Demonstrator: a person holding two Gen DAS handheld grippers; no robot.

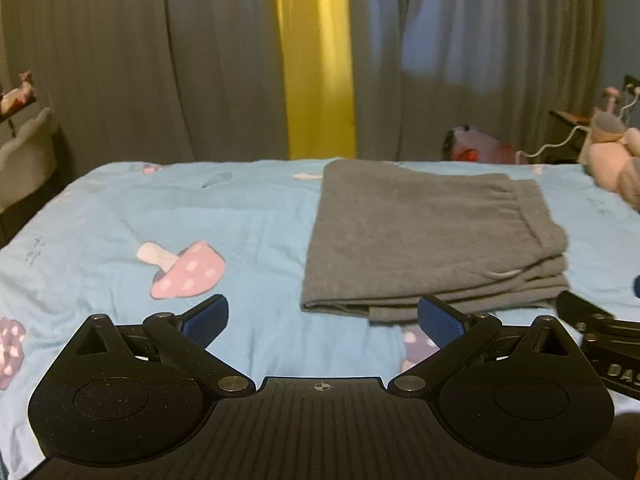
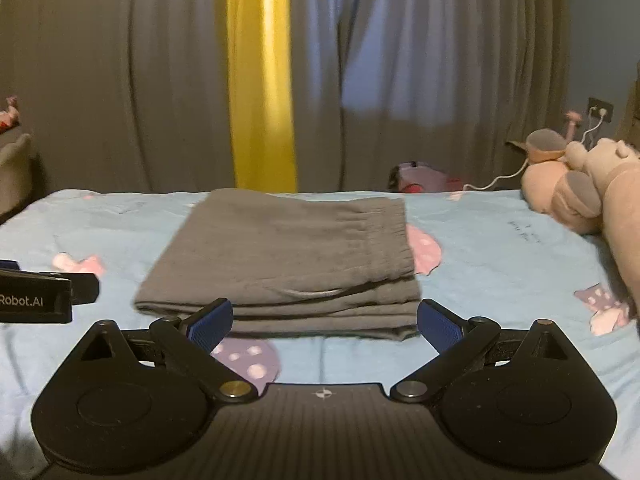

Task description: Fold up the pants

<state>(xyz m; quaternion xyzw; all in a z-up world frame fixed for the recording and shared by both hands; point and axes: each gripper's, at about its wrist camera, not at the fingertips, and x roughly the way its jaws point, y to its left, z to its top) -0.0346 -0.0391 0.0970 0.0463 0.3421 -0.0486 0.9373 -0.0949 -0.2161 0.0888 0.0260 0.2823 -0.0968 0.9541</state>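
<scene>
Already the pants (image 2: pixel 280 256) are lying as a compact grey stack of several layers on the bed (image 1: pixel 248 216), with the elastic waistband on top toward the stack's right side and the folded edges facing the cameras. Judging by that neat rectangle, the folding itself is looking finished, or nearly so, and the step in hand is the release and check.

Both tools are hanging just short of the stack's near edge, touching nothing. The left gripper (image 1: pixel 323 318) is sitting near the stack's near left corner, its blue pads (image 1: pixel 206 320) spread wide with only sheet between them. The right gripper (image 2: pixel 325 322) is facing the middle of the near edge, its pads (image 2: pixel 438 326) likewise wide apart and holding no cloth.

A pink mushroom print (image 1: pixel 184 270) is showing on the sheet to the left of the stack, and a stuffed toy (image 2: pixel 576 184) is resting well off to the stack's right, at the far side of the bed. Grey curtains (image 2: pixel 120 80) with a yellow strip are hanging behind the stack.

If anything is remaining, it is probably a light squaring of the near layers, which are sitting slightly uneven at the right corner; that would be calling for a gentle pinch on the edge without dragging the upper layers.
</scene>
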